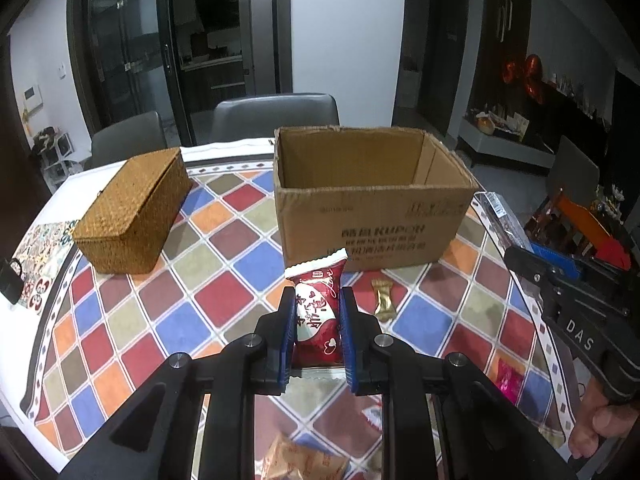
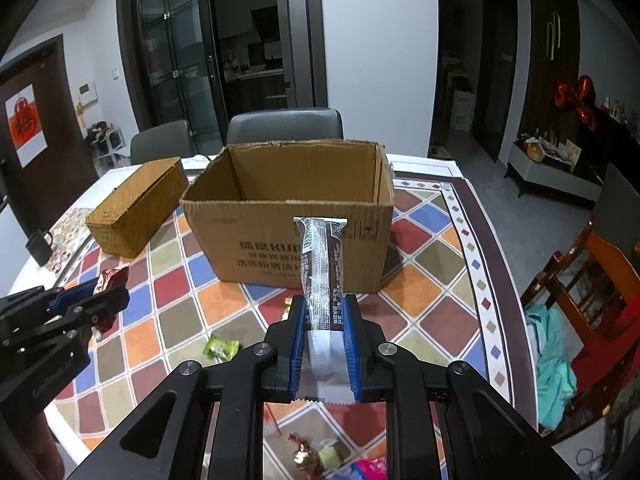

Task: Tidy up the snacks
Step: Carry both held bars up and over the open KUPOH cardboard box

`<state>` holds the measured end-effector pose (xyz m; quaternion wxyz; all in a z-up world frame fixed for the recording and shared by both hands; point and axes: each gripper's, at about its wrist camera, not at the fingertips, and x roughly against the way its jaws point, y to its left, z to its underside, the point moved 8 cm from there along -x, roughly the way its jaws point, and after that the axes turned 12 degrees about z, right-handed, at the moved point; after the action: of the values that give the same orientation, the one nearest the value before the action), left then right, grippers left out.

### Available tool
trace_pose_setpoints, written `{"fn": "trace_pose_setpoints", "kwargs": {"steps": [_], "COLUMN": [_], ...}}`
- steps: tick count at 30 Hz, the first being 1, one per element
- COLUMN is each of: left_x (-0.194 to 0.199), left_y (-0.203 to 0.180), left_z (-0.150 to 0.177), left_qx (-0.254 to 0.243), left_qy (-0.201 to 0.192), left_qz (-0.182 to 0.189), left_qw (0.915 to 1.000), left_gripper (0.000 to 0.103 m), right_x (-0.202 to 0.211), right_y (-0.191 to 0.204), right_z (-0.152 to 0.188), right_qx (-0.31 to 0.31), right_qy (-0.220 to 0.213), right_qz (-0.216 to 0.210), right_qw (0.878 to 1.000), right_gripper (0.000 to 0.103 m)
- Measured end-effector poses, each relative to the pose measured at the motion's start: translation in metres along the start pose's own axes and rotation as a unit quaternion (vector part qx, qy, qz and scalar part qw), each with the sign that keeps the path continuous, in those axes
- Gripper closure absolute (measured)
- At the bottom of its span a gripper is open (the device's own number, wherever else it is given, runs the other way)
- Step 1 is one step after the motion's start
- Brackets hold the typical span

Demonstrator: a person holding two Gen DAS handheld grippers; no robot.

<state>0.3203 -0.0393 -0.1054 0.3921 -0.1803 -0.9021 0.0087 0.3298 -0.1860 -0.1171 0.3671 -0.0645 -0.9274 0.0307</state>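
While left gripper [image 1: 318, 322] clamps red packet [image 1: 318, 312], right gripper [image 2: 325, 326] clamps brown bar [image 2: 325, 268].

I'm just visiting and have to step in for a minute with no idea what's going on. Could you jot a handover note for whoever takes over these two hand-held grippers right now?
Left hand-held gripper: shut on a red snack packet, held above the table.
Right hand-held gripper: shut on a long dark wrapped snack bar, also in the air.
Open cardboard box stands straight ahead; the part of its inside in view looks empty. Closed wicker box sits to its left.
Done: both snacks picked up.
Left: probably drop both into the cardboard box, then gather the loose ones on the tablecloth, such as the gold candy and green candy.
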Motion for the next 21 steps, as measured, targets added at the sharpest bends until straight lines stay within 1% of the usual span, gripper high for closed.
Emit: {"fn": "trace_pose_setpoints", "kwargs": {"steps": [15, 21], "left_x": [-0.017, -0.025], "left_y": [0.004, 0.007], "left_z": [-0.053, -0.071], "left_qx": [-0.013, -0.012], "left_qy": [-0.027, -0.035], "left_qz": [-0.007, -0.004], "left_qw": [0.9995, 0.9993], "left_gripper": [0.082, 0.082], "right_x": [-0.010, -0.016], "right_y": [-0.004, -0.006], "right_z": [-0.042, -0.058], "right_qx": [-0.009, -0.010], "right_qy": [-0.028, -0.036], "right_qz": [0.003, 0.006], "right_qw": [1.000, 0.999], "right_gripper": [0.084, 0.084]}}
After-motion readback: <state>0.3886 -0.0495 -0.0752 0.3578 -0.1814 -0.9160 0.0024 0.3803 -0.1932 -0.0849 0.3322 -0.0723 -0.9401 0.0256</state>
